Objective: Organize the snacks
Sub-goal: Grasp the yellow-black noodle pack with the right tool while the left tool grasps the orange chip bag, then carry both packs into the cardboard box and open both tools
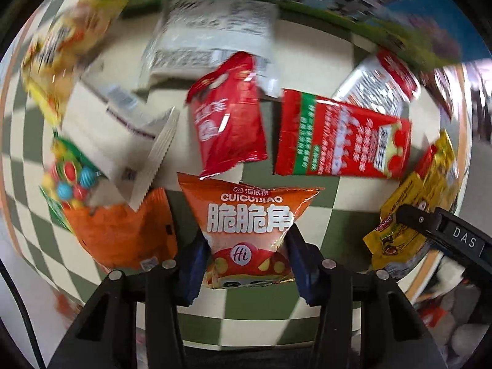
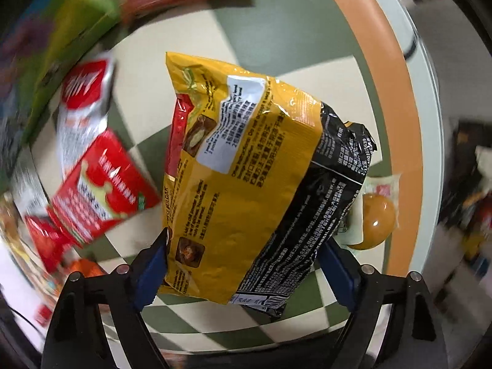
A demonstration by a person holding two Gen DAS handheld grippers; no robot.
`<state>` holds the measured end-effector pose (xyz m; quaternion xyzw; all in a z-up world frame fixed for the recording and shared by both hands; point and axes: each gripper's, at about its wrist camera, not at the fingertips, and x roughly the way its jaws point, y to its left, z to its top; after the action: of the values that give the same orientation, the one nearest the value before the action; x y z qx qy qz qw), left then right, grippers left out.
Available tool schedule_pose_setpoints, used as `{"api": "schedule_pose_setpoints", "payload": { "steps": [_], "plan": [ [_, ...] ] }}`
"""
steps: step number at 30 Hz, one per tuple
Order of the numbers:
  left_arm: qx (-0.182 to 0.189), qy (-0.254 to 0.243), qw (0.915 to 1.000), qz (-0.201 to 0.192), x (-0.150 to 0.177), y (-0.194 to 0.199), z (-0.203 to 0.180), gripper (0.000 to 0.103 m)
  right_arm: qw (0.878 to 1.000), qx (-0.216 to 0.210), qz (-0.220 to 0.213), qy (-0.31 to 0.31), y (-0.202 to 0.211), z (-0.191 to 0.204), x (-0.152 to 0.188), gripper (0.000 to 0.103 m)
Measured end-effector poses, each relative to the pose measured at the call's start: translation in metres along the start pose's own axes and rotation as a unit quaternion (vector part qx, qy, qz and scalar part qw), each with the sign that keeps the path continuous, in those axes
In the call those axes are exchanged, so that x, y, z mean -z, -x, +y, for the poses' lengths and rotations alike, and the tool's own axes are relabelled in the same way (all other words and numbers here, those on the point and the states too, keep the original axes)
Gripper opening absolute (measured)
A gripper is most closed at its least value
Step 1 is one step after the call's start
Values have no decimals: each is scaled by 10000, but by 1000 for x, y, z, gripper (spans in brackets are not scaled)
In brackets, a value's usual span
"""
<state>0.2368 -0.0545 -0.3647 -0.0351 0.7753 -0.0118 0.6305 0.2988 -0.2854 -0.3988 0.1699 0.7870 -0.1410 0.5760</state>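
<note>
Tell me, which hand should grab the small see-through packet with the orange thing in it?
Probably the right. The packet lies just beyond the right gripper, though that already pinches the yellow bag. The left gripper squeezes the orange bag, further away.

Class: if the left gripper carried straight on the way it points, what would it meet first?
The left gripper already pinches the orange snack bag; beyond it, probably the checkered table, though depth is unclear.

orange crisp bag (image 1: 249, 230) upright, pinched at base, yellow-black noodle packet (image 2: 261, 178) tilted, clamped
</note>
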Motion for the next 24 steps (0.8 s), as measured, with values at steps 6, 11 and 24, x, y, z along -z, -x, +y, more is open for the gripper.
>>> {"api": "schedule_pose_setpoints", "payload": {
  "steps": [6, 11, 24],
  "plan": [
    [-226, -680, 9973, -145, 6, 7, -24, 44, 9986, 174, -242, 426, -2, 8, 36, 89],
    [-212, -965, 9943, -412, 15, 46, -43, 43, 9970, -10, -447, 638, 6, 16, 73, 89],
    [463, -886, 9780, -1832, -66, 250, -49, 43, 9608, -1076, -1677, 1930, 184, 63, 85, 89]
  ]
}}
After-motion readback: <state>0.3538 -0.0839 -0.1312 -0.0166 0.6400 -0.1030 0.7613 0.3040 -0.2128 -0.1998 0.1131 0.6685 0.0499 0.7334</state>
